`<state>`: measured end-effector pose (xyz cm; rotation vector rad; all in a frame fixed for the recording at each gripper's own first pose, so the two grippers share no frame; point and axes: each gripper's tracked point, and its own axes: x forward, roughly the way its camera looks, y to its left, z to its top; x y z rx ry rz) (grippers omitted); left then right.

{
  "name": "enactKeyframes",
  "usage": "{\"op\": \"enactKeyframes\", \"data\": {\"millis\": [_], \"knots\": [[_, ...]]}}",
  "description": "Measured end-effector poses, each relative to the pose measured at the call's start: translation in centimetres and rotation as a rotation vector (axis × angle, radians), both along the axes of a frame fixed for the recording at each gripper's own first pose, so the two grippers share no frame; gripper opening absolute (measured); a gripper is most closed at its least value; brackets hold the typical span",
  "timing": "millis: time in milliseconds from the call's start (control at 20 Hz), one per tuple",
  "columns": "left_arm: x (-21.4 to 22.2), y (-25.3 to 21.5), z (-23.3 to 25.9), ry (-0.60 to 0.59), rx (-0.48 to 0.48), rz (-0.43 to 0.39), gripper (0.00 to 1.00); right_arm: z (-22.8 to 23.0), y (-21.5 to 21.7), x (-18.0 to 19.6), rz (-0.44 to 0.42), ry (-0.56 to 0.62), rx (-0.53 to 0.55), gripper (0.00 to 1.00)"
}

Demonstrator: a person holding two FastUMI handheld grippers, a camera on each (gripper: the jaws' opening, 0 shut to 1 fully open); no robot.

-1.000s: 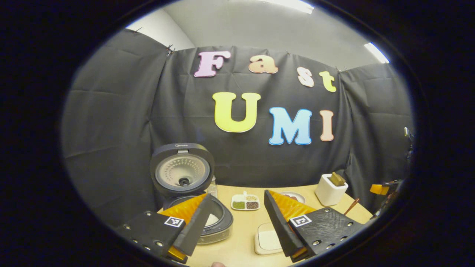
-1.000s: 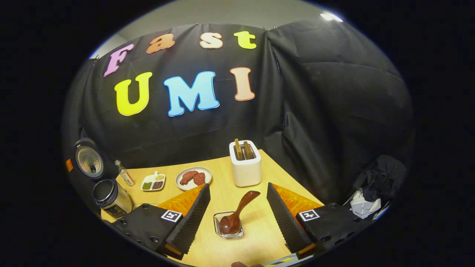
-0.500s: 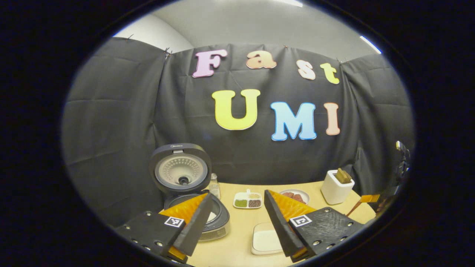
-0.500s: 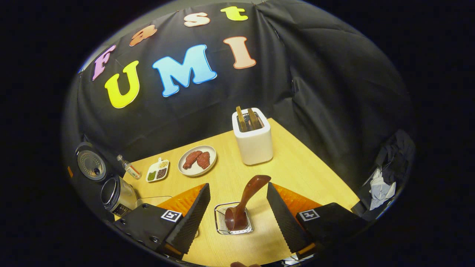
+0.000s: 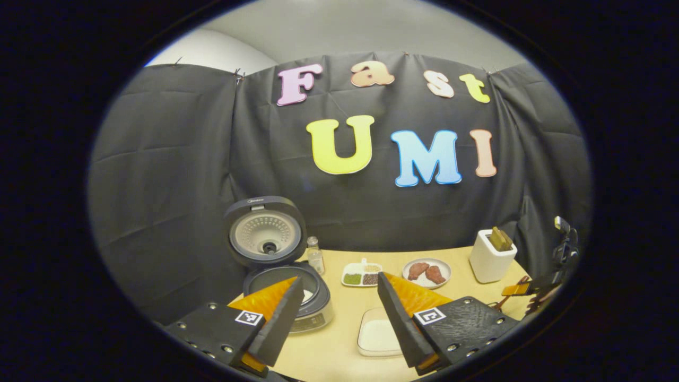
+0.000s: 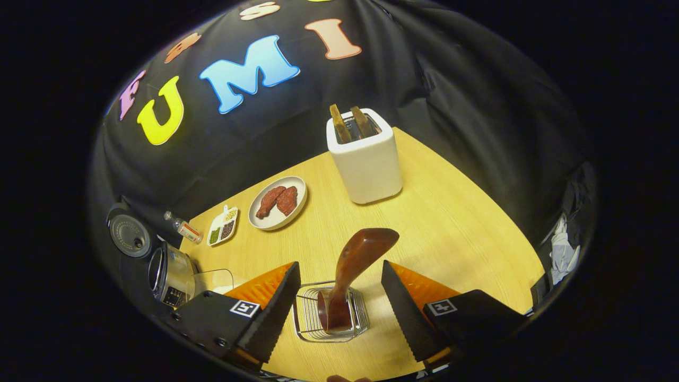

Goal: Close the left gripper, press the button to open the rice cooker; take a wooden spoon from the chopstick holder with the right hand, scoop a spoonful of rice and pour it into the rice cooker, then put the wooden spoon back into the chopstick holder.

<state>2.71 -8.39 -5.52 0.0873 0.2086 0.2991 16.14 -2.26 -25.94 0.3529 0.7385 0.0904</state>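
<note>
The small print on the open rice cooker (image 5: 286,276) lid is too blurred for me to read. My right gripper (image 6: 339,310) hangs wide open over the wooden spoon (image 6: 350,270), standing in the wire chopstick holder (image 6: 331,318); bare table (image 6: 451,223) lies beyond. My left gripper (image 5: 339,313) also gapes, empty.

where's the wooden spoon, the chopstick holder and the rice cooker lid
wooden spoon (image 6: 356,254): right gripper view, on its handle, midway up.
chopstick holder (image 6: 305,318): right gripper view, on the wire wall left of the spoon.
rice cooker lid (image 5: 265,237): left gripper view, on the raised lid's inner plate.
</note>
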Motion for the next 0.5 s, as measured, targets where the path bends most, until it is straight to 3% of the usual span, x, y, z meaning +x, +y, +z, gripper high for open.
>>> {"op": "enactKeyframes", "data": {"millis": [250,350,450,500], "knots": [[-0.8,-1.6,-1.1,0.050,0.006,0.034,0.87,-1.8,0.6,1.5,0.032,0.026,0.067,0.95],[-1.2,-2.2,-1.2,0.044,-0.015,0.045,0.87,-2.5,0.7,2.3,0.041,0.029,0.077,0.75],[-1.5,-2.7,-1.9,0.048,-0.036,0.060,0.87,-2.1,0.7,2.9,0.035,0.019,0.097,0.61],[-1.5,-2.9,-2.1,0.051,-0.047,0.067,0.88,-2.0,0.7,3.1,0.023,0.014,0.107,0.43]]}}
